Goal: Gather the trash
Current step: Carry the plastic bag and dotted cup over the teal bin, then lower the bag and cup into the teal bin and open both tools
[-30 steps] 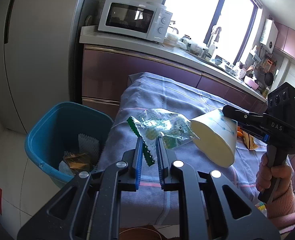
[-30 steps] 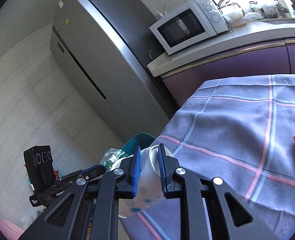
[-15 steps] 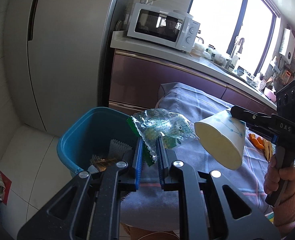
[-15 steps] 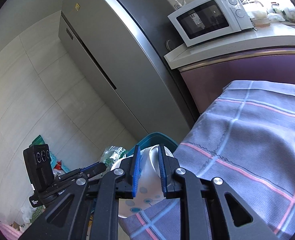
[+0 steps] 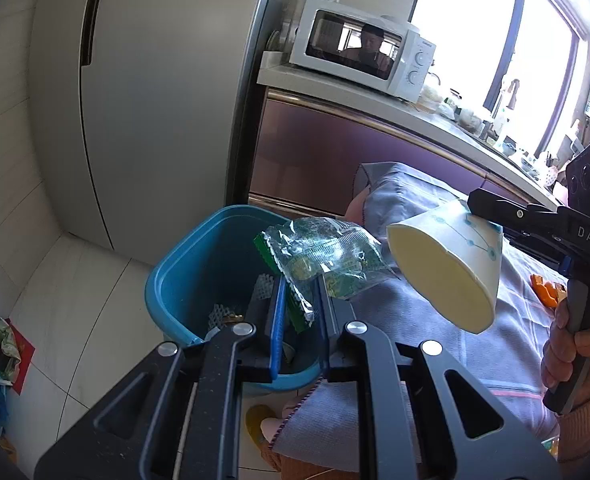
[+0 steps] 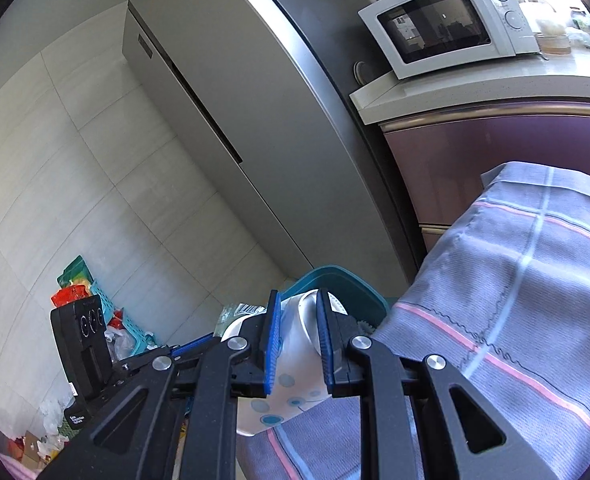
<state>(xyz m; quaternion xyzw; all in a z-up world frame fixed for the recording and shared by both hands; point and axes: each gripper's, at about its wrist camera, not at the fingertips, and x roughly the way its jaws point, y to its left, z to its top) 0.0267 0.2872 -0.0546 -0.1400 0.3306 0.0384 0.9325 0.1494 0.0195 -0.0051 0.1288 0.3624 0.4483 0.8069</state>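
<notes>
Two claws over tabletop point(image 5: 447, 364) edge by blue bin point(image 5: 199, 272): left claw point(image 5: 299, 292) pinching wrapper point(image 5: 323, 256), right claw point(image 6: 298, 334) clamping paper cup point(image 6: 295, 364).

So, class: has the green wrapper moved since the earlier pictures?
Yes. In the left wrist view the green wrapper, once over the cloth-covered table, now hangs over the blue bin, nearer the fridge.
</notes>
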